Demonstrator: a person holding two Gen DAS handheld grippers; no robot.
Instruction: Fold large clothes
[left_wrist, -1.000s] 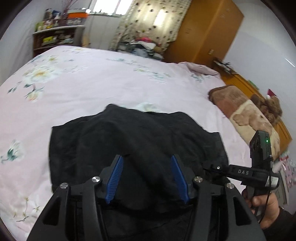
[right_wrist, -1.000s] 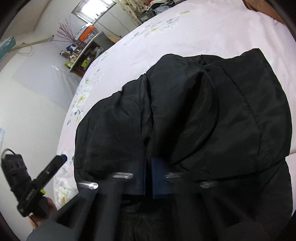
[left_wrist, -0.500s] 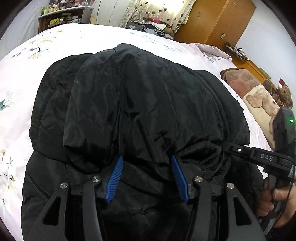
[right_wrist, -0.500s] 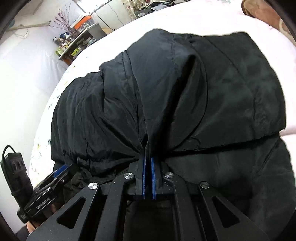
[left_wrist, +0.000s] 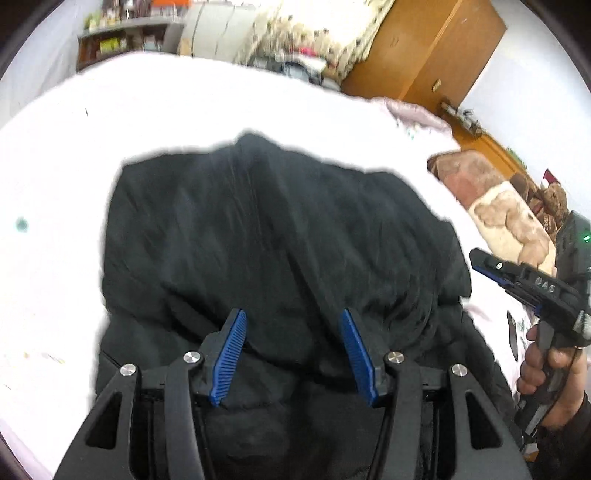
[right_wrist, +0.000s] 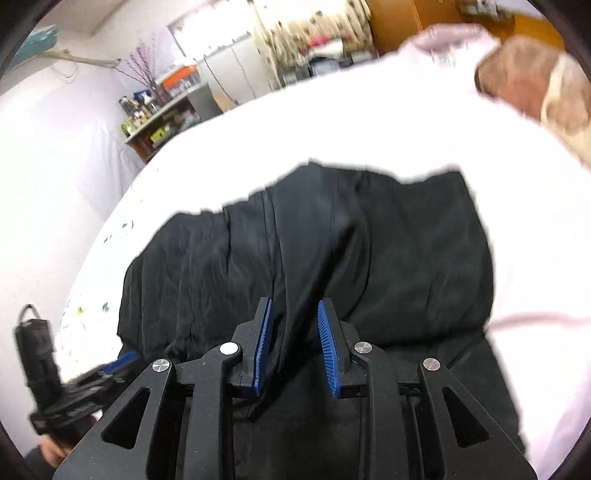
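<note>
You are in a home bedroom: a bed (left_wrist: 184, 110) under a pale sheet fills the room, with a wooden wardrobe (left_wrist: 424, 48), patterned curtains (left_wrist: 314, 33), a cluttered shelf (right_wrist: 159, 118) and a brown pillow (left_wrist: 491, 206) around it.

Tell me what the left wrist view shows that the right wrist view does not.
Only the left wrist view: the right gripper held in a hand, and brown teddy bears.
Only the right wrist view: a bundle of purple dried branches, and the left gripper, blurred.
Both: the black padded jacket on the pale floral bedsheet, a cluttered shelf, and an orange-brown wooden wardrobe.
</note>
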